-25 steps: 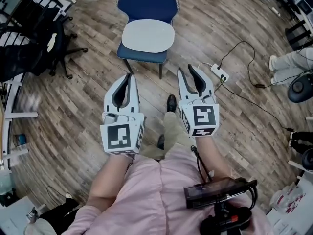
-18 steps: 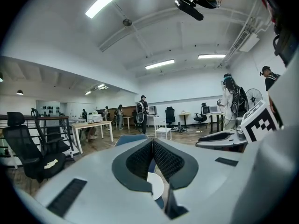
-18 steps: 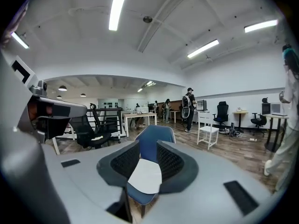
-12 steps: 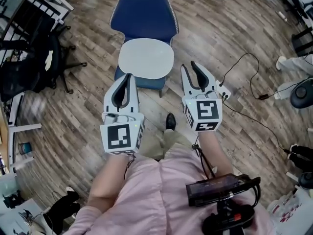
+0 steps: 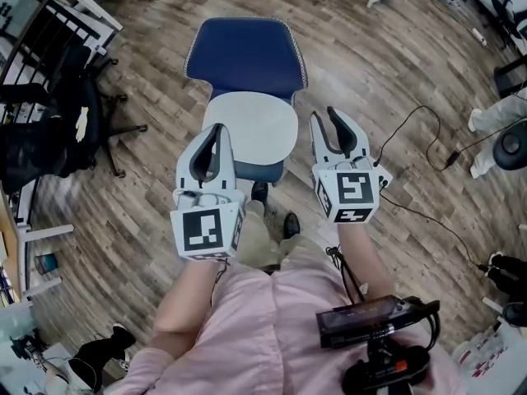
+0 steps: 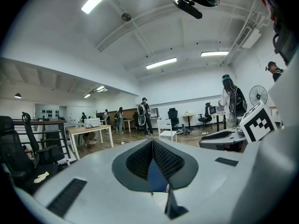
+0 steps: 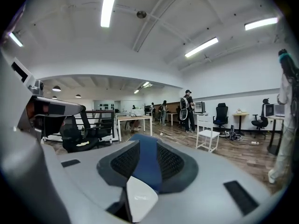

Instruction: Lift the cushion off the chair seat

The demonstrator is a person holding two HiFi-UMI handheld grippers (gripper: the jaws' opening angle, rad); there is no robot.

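1. Head view: a pale grey, flat cushion (image 5: 251, 128) with rounded corners is seen lying on the seat of a blue chair (image 5: 245, 56), at 12 o'clock from the person. The cushion's 8 o'clock edge is overlapped by the left claw (image 5: 217, 128). The right claw (image 5: 324, 115) is held just beside its 3 o'clock edge.
2. Left gripper view: the left claw's jaws are shown with their tips pressed together and nothing gripped. A sliver of blue chair is glimpsed past the pads.
3. Right gripper view: the jaws are held apart and empty. The blue chair back is framed between them, and the cushion's pale corner is seen at 6 o'clock.
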